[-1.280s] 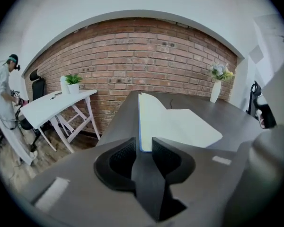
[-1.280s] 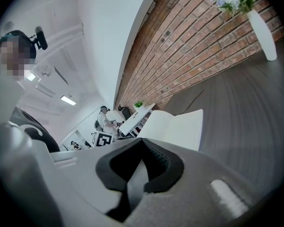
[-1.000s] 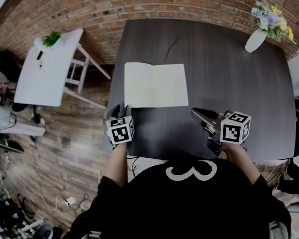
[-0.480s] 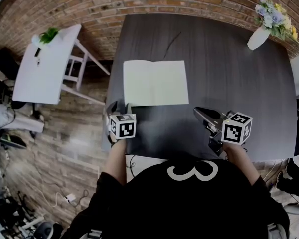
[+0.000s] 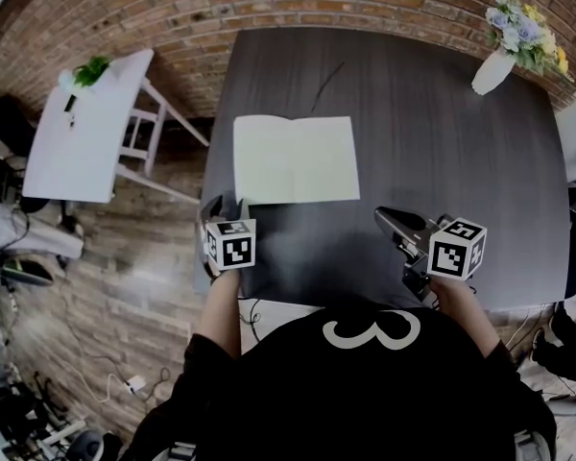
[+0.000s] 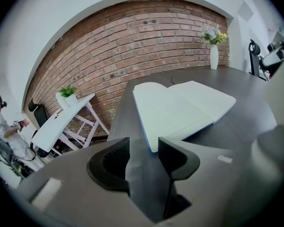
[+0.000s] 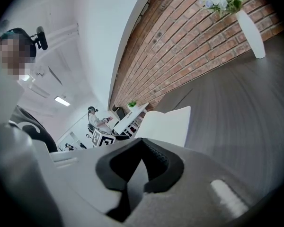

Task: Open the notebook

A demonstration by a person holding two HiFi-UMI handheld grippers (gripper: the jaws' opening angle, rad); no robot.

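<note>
As it lies open and flat on the dark table, the notebook shows two blank, pale pages, set toward the table's left side. The left gripper hangs just off the book's near left corner. Its jaws are wide but closing, with nothing between them and clear of the page. The right gripper sits well to the right above the near edge, jaws together and empty. A vase of flowers stands at the far right corner. A white side table stands off to the left.
</note>
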